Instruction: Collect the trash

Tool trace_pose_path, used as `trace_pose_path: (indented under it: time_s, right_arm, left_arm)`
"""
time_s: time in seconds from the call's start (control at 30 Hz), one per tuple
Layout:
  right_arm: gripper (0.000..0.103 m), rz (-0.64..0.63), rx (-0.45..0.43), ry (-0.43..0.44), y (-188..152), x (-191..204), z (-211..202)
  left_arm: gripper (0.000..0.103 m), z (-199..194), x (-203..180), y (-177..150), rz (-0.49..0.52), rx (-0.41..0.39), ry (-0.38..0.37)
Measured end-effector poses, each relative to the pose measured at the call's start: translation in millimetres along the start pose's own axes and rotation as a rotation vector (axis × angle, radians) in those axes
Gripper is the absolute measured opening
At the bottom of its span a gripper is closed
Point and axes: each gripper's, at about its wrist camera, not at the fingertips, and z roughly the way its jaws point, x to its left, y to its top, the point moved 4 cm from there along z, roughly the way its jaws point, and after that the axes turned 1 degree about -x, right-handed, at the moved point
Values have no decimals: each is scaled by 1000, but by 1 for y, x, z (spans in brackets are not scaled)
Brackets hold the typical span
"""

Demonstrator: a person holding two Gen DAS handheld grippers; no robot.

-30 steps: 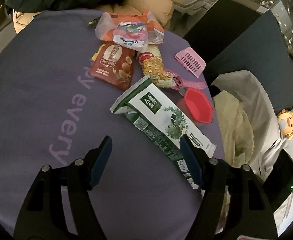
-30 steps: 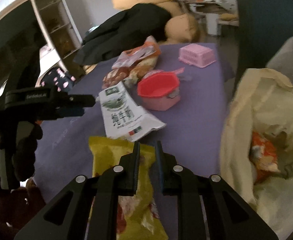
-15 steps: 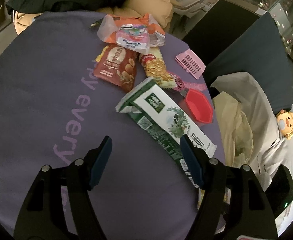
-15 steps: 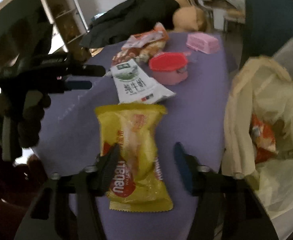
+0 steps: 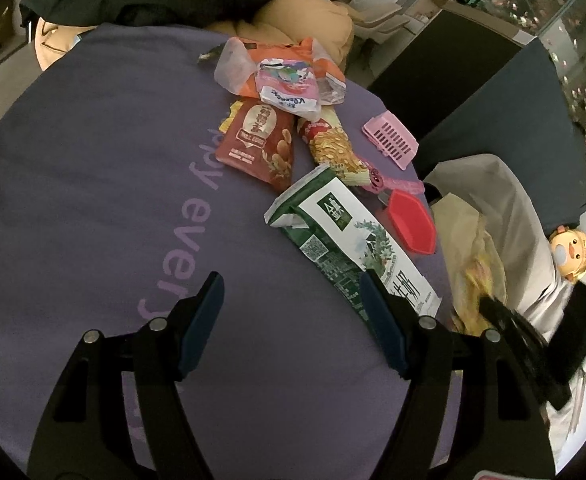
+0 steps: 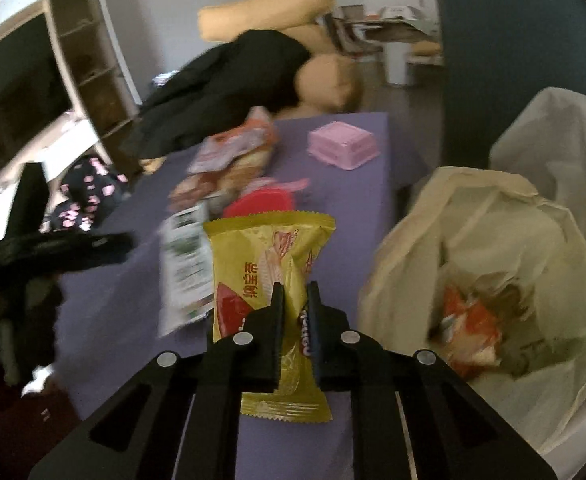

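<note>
My right gripper (image 6: pixel 293 286) is shut on a yellow snack wrapper (image 6: pixel 269 248), pinching its middle and holding it just off the purple cloth (image 6: pixel 333 208). Directly right of it gapes the cream trash bag (image 6: pixel 493 240), with an orange wrapper (image 6: pixel 469 320) lying inside. My left gripper (image 5: pixel 293 292) hangs open over the purple cloth (image 5: pixel 93 200) with nothing between its blue pads. Its right finger is close to a flattened green and white carton (image 5: pixel 345 232). Further back lie a red snack bag (image 5: pixel 259 140), a yellow wafer wrapper (image 5: pixel 333 148) and a heap of orange and white bags (image 5: pixel 281 76).
A red-lidded box (image 5: pixel 409 220) and a pink slotted basket (image 5: pixel 391 140) sit near the cloth's right edge. The trash bag (image 5: pixel 477 240) hangs beside that edge. Dark clothing (image 6: pixel 221 88) and tan cushions (image 6: pixel 265 20) lie behind the table; shelves (image 6: pixel 85 60) stand at left.
My right gripper opened over the yellow wrapper, then shut on its middle and raised it. The left gripper stayed open and barely shifted.
</note>
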Motion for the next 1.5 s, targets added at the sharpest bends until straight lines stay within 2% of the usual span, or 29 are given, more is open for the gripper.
trace_pose_path:
  time_s: [0.07,0.17,0.37,0.53,0.6,0.7,0.93,1.03,1.1,1.23,1.5]
  right_arm:
    - [12,9,35,-8,3,-5,19]
    - [12,10,89,45,-2,7,39]
    - [12,-39,116,157,-13,44,36]
    - [12,-32,52,105,-12,36,17]
    - [12,-29,1,48,-10,25,4]
    - [12,6,-42,27,-6,9,-8]
    - [12,76,-96,16,-8,-22,-22]
    - [12,89,-104,21,-9,-27,-22]
    - [12,97,-113,27,-9,-29,-25]
    - [12,89,-145,31,-2,-28,-34]
    - [12,-3,-247,1,31,-13,-66]
  left_arm:
    - [67,0,2,1,-3,-1,2]
    - [67,-3,5,2,-6,-9,8]
    - [69,-6,5,8,-5,-21,22]
    - [69,3,-18,16,58,-28,47]
    - [69,10,-32,20,94,-39,75]
    - [69,23,-46,22,128,-60,134]
    - [69,59,-47,21,68,-37,233]
    - [57,65,-41,22,48,-8,243]
    - [50,61,-40,25,55,-16,232]
    - [46,33,-44,33,46,-84,194]
    - [46,-47,-85,49,142,-359,108]
